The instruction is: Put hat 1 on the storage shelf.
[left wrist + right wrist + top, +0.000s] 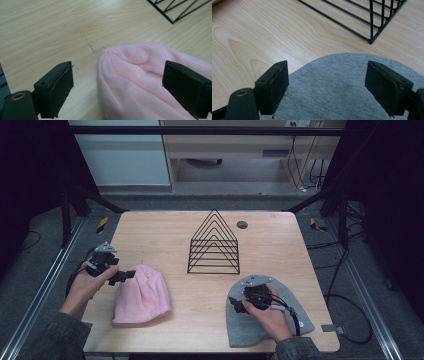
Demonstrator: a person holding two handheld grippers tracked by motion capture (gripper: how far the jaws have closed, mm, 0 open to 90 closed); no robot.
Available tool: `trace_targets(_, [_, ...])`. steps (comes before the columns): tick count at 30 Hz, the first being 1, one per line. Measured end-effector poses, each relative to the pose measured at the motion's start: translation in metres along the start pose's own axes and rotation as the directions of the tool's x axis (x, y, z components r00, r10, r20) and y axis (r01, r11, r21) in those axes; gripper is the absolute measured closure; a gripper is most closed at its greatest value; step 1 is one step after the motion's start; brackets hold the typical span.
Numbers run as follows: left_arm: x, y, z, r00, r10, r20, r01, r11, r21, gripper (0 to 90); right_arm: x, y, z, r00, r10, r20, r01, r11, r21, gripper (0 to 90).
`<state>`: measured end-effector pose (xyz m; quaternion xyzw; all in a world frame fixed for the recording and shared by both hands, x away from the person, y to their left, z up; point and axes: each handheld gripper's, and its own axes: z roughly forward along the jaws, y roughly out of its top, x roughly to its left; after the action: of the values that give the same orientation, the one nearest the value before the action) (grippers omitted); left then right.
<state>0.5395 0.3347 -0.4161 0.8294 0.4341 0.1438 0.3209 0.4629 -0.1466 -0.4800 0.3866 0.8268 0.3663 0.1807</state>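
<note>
Approach step in hand: left gripper (121, 276) hovers wide open, empty, over the pink beanie (142, 295) at lower left, right gripper (256, 295) likewise gaping above the grey beanie (267, 320) at lower right; next, I judge, descend and pinch fabric.

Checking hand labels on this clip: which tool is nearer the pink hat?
Left. The left tool hovers open at the pink hat's top edge; the right tool is across the table over the grey hat.
</note>
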Motion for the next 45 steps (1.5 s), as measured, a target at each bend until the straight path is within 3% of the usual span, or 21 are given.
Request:
trace_targets(6, [0.004,0.006,0.014,0.9984,-0.051,-0.023,0.051,0.9987,0.003,18.3,0.002,0.0,0.002,1.0,-0.001,-0.004,0.001,1.0,0.006,21.3])
trace_targets(8, [0.002,0.006,0.022,0.9984,-0.053,-0.02,0.053,0.9985,0.016,20.6,0.002,0.0,0.002,1.0,0.001,-0.005,-0.001,1.0,0.005,21.3])
trace_targets(12, [0.003,0.003,0.039,0.9967,-0.053,-0.061,0.056,0.9973,0.047,30.0,0.004,0.001,0.003,0.9999,0.01,-0.014,-0.009,1.0,0.018,21.3])
trace_targets(13, [0.003,0.0,0.044,0.9957,-0.075,-0.054,0.077,0.996,0.045,32.4,0.004,0.001,0.003,0.9997,0.011,-0.023,-0.011,1.0,0.017,21.4])
trace_targets(19, [0.0,-0.007,0.058,0.9955,-0.079,-0.052,0.082,0.995,0.057,34.7,0.003,0.001,0.004,0.9993,0.017,-0.033,-0.016,1.0,0.024,21.9])
trace_targets(26, [-0.002,-0.011,0.066,0.9953,-0.086,-0.044,0.09,0.9923,0.085,37.3,0.004,0.001,0.004,0.9991,0.019,-0.037,-0.018,0.999,0.028,21.8])
trace_targets(35, [-0.004,-0.015,0.07,0.9938,-0.103,-0.042,0.105,0.9923,0.064,41.6,0.005,0.001,0.005,0.9991,0.017,-0.038,-0.016,0.999,0.033,21.8])
trace_targets(39, [-0.007,-0.014,0.071,0.9945,-0.103,-0.017,0.104,0.9924,0.065,50.6,0.004,0.001,0.004,0.9991,0.014,-0.039,-0.013,0.999,0.03,21.8])
trace_targets(41, [-0.007,-0.014,0.07,0.9946,-0.103,0.001,0.103,0.9923,0.069,59.4,0.004,0.001,0.004,0.999,0.015,-0.041,-0.014,0.999,0.03,21.7])
trace_targets(42, [-0.007,-0.014,0.07,0.9946,-0.103,0.001,0.103,0.9923,0.069,65.8,0.004,0.001,0.004,0.999,0.015,-0.041,-0.014,0.999,0.03,21.7])
trace_targets(45, [-0.012,-0.013,0.068,0.9966,-0.082,-0.002,0.082,0.9943,0.068,71.9,0.004,0.001,0.004,0.999,0.02,-0.039,-0.019,0.999,0.03,21.9])
